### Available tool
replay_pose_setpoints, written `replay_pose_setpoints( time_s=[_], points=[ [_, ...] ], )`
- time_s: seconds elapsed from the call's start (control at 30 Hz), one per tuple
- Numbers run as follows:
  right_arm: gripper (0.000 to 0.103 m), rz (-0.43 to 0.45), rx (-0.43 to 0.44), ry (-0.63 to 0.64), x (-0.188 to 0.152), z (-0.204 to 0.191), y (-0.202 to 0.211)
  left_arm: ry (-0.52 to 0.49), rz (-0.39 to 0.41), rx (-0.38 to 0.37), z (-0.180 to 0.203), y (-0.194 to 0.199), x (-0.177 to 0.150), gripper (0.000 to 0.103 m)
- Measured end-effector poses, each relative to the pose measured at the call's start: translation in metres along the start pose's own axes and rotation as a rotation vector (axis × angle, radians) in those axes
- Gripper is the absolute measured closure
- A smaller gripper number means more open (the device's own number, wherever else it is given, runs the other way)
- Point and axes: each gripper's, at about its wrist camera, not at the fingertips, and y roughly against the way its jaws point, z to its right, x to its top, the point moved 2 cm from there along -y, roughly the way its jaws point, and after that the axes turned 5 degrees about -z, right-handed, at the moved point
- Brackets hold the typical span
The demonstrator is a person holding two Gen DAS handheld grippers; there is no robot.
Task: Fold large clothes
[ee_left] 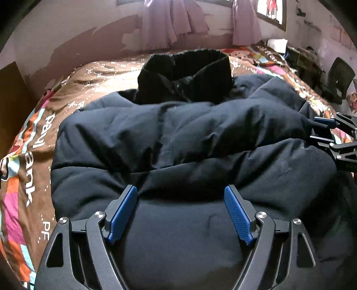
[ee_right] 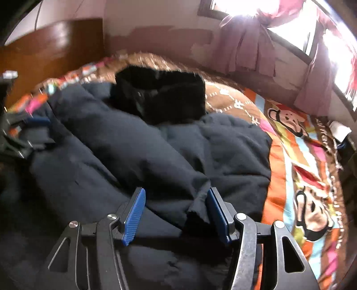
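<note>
A dark navy padded jacket [ee_left: 178, 133] lies bunched on the bed, its black furry collar [ee_left: 185, 75] at the far end. My left gripper [ee_left: 180, 191] hovers open just over the jacket's near part, with nothing pinched between its blue pads. At the right edge of the left wrist view, my right gripper [ee_left: 330, 131] sits beside the jacket. In the right wrist view the jacket [ee_right: 145, 145] and collar [ee_right: 160, 93] show again. The right gripper [ee_right: 176, 194] is open there; a dark sleeve cuff [ee_right: 196, 214] leans against its right pad only. The left gripper [ee_right: 33, 131] is blurred at the left edge.
A colourful cartoon-print quilt [ee_left: 33, 145] [ee_right: 301, 178] covers the bed around the jacket. A wooden headboard [ee_right: 44, 49] stands at the far left. Pink curtains [ee_left: 174, 20] and a bright window [ee_right: 290, 26] line the wall. A dark chair [ee_left: 339, 78] stands beside the bed.
</note>
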Motion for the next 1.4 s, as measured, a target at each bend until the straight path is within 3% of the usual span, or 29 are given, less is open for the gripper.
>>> replay_pose_setpoints(
  time_s=[0.37,0.6,0.73,0.83,0.93,1.03,1.13,1.23,1.4],
  points=[
    [0.046,-0.042,0.016,-0.036,-0.024,0.008,-0.026,-0.063,-0.021,0.079,0.011,-0.016,-0.009,0.027],
    [0.044,0.021,0.084,-0.096,-0.019,0.021,-0.012,0.077,0.087,-0.038,-0.025,0.017,0.018,0.027],
    [0.036,0.122,0.152,-0.203,0.014,0.046,0.012,0.139,0.131,-0.016,-0.052,0.037,0.069,0.027],
    [0.035,0.157,0.168,-0.241,0.051,0.06,0.014,0.143,0.145,0.027,-0.064,0.037,0.113,0.027],
    [0.036,0.134,0.17,-0.266,0.094,0.069,-0.003,0.15,0.164,0.088,-0.069,0.033,0.142,0.027],
    [0.036,0.114,0.193,-0.309,0.14,0.077,-0.023,0.186,0.174,0.089,-0.075,0.021,0.156,0.027],
    [0.038,0.09,0.18,-0.31,0.18,0.074,-0.044,0.212,0.137,0.079,-0.08,-0.006,0.169,0.028],
    [0.044,0.04,0.121,-0.305,0.206,0.072,-0.07,0.229,0.1,0.075,-0.087,-0.033,0.176,0.039],
    [0.052,-0.005,0.089,-0.313,0.214,0.077,-0.106,0.258,0.073,0.041,-0.092,-0.057,0.185,0.078]
  ],
)
